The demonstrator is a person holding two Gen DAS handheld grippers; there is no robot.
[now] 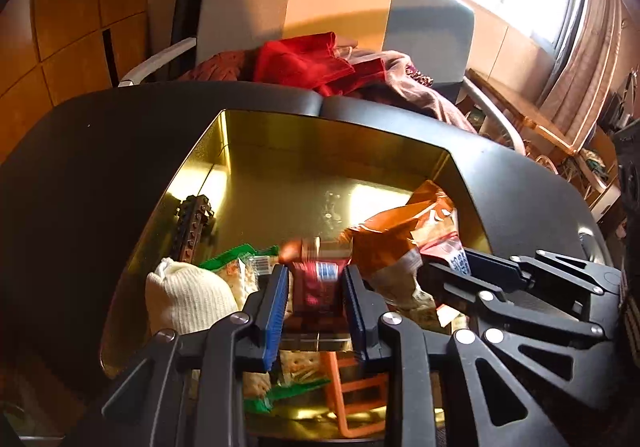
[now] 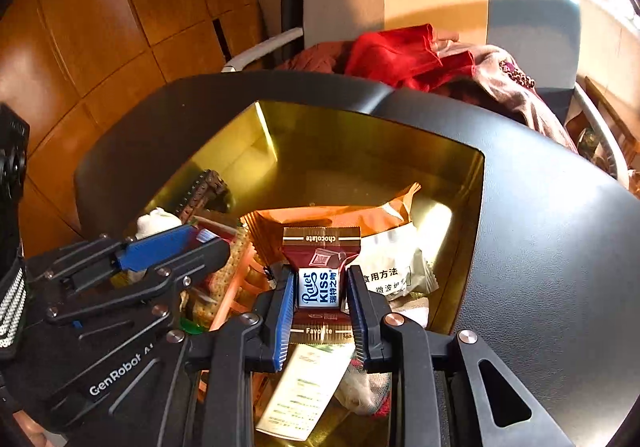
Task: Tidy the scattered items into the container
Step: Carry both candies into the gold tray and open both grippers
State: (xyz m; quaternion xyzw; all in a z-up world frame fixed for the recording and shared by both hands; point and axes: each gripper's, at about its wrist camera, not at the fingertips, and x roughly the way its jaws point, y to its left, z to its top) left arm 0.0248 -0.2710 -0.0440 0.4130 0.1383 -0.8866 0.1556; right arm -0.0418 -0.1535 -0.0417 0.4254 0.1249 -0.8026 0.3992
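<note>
A gold tin [image 1: 280, 151] stands on a black table, holding an orange snack bag [image 1: 396, 231], a green cracker packet [image 1: 236, 267], a white knit sock [image 1: 188, 295] and a brown toy bar [image 1: 192, 231]. My left gripper [image 1: 316, 287] hangs over the tin with a dark red chocolate packet [image 1: 316, 283] between its blue pads. That packet is blurred and looks loose. My right gripper [image 2: 318, 303] is beside it, over the tin's [image 2: 360, 143] right half, shut on a second chocolate packet [image 2: 320, 287] with a blue-and-white label. A white sachet [image 2: 388, 271] lies beneath.
The black table [image 1: 80, 167] surrounds the tin on all sides. Behind it stands a grey chair [image 1: 432, 15] piled with red and brown clothes [image 1: 304, 63]. A wooden wall is at the left, and a bright window with curtains at the right.
</note>
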